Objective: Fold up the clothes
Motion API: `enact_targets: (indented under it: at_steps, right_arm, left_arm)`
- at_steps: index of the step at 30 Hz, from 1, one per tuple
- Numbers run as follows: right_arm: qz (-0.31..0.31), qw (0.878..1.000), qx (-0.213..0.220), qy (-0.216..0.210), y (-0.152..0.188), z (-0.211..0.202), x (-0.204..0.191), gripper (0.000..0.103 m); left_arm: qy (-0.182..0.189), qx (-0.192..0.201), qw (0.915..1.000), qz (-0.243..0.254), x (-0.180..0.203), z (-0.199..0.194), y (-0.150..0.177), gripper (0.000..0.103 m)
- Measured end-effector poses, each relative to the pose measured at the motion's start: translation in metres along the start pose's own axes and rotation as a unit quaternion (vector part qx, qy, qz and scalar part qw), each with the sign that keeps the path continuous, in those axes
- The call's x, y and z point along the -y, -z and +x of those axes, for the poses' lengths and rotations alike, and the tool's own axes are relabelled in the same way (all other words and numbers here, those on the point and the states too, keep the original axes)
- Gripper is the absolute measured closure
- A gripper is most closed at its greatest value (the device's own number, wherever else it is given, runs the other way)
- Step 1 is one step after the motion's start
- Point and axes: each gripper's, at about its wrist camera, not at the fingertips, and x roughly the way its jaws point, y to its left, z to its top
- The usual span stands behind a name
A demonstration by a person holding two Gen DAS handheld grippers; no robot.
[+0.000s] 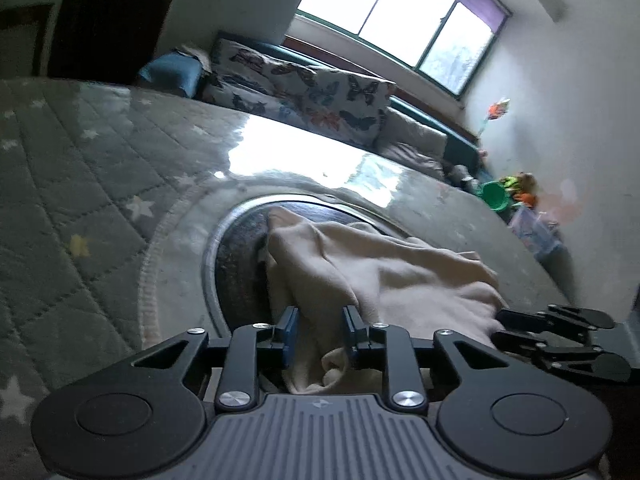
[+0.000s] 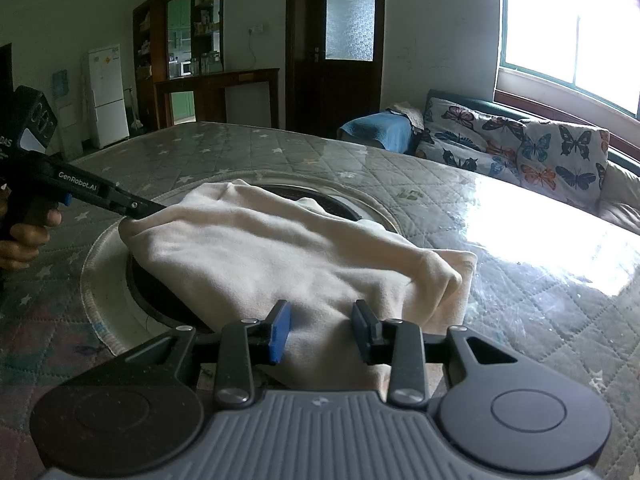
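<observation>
While both grippers sit at the near edge of the table point(image 2: 500, 208), I judge the fold is being set down rather than picked up. My left gripper point(image 1: 318, 332) has its jaws apart, with a bunched hem of the cream garment point(image 2: 256, 248) lying loosely between them; the blue pads do not seem to press it. My right gripper point(image 2: 322, 330) also stands with its jaws apart, straddling flat cloth at the near edge without pinching it, as far as I can see.

The garment lies over the dark round inset point(image 2: 160, 300) in the middle of the quilted table cover, partly doubled on itself. Its long axis runs from the near-right corner of the fold toward the far left, where my left tool meets it in the right wrist view. One rounded lump sits at the right end.

To do this step well, I would draw both tools straight back and low, so no hem drags, then press the lump flat before the next fold.
</observation>
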Motion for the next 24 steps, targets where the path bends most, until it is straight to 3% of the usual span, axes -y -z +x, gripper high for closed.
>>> enact_targets:
  at_steps: [5, 8, 10, 11, 12, 15, 18, 21, 24]
  right_arm:
    - [0.0, 1.0, 0.0, 0.0, -0.001, 0.002, 0.003, 0.068]
    - [0.001, 1.0, 0.0, 0.0, -0.001, 0.003, 0.004, 0.068]
    - [0.001, 1.0, -0.001, 0.0, -0.001, 0.003, 0.003, 0.068]
    - [0.0, 1.0, -0.001, 0.001, 0.0, 0.004, 0.003, 0.068]
    - [0.0, 1.0, -0.001, 0.002, 0.0, 0.004, 0.003, 0.068]
    - [-0.001, 1.0, -0.002, 0.003, 0.001, 0.006, 0.002, 0.068]
    - [0.003, 1.0, -0.001, 0.002, 0.0, 0.006, 0.003, 0.068]
    - [0.011, 1.0, 0.009, -0.002, -0.001, 0.0, 0.004, 0.068]
    - [0.019, 1.0, 0.023, 0.0, -0.007, -0.006, 0.006, 0.068]
  left_arm:
    - [0.018, -0.001, 0.9997, -0.015, -0.006, 0.003, 0.001, 0.092]
    - [-0.009, 0.005, 0.9999, 0.009, 0.003, 0.002, 0.001, 0.099]
    - [-0.055, 0.012, 0.9972, 0.05, 0.016, 0.0, 0.001, 0.099]
    - [-0.084, 0.018, 0.9925, 0.087, 0.026, -0.001, 0.001, 0.099]
    - [-0.123, 0.028, 0.9815, 0.144, 0.041, -0.002, 0.003, 0.103]
    - [-0.196, 0.039, 0.9455, 0.257, 0.062, 0.002, 0.012, 0.103]
    - [-0.2, 0.014, 0.9509, 0.236, 0.051, 0.008, 0.013, 0.103]
    - [-0.174, 0.03, 0.9706, 0.164, 0.043, -0.004, 0.004, 0.102]
    - [-0.137, 0.052, 0.98, 0.135, 0.051, -0.016, -0.003, 0.1]
